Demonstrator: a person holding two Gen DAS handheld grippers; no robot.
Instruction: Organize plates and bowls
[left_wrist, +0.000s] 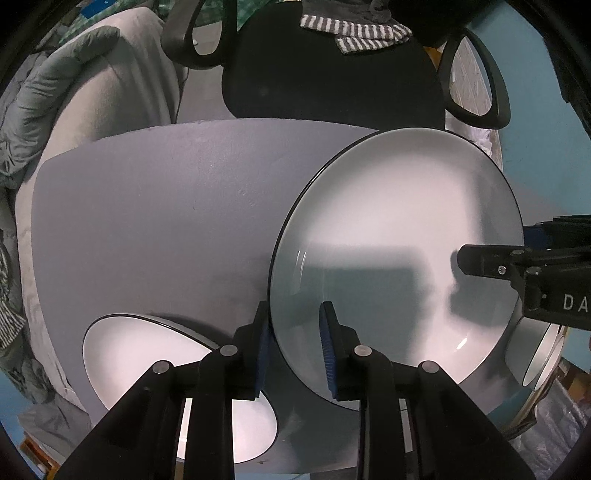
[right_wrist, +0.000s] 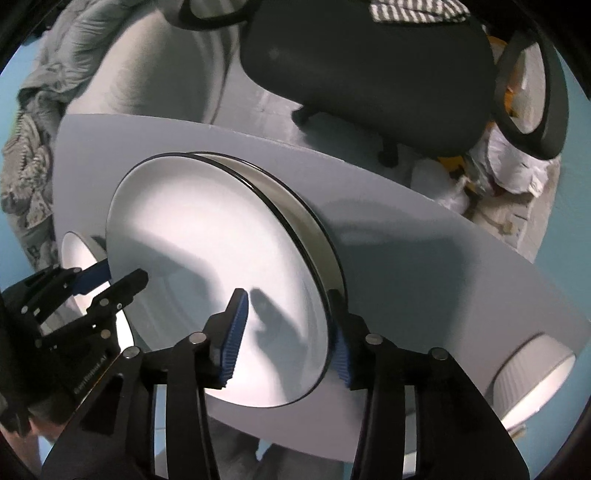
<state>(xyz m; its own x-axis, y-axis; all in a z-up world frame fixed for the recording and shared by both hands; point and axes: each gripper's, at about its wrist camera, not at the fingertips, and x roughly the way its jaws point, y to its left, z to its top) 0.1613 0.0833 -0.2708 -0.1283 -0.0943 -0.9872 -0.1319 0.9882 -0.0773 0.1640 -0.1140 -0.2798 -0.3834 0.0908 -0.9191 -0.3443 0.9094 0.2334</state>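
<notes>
A large white plate with a black rim (left_wrist: 395, 221) (right_wrist: 207, 236) lies on top of a second plate (right_wrist: 295, 206), whose edge shows behind it, on the grey table (left_wrist: 147, 206) (right_wrist: 443, 258). My left gripper (left_wrist: 295, 347) (right_wrist: 123, 273) points straight down and straddles the top plate's near-left rim. One pad is outside the rim, the other over the plate with a gap, so the gripper is open. My right gripper (right_wrist: 288, 332) (left_wrist: 493, 247) straddles the opposite rim. It stands open, its left pad well clear.
A white black-rimmed dish (left_wrist: 147, 362) (right_wrist: 74, 251) sits by the left gripper. A white bowl (left_wrist: 543, 350) (right_wrist: 532, 373) sits near the table's edge by the right gripper. Behind the table are a black office chair (left_wrist: 325, 81) (right_wrist: 369, 74) and a grey blanket-covered seat (left_wrist: 110, 92).
</notes>
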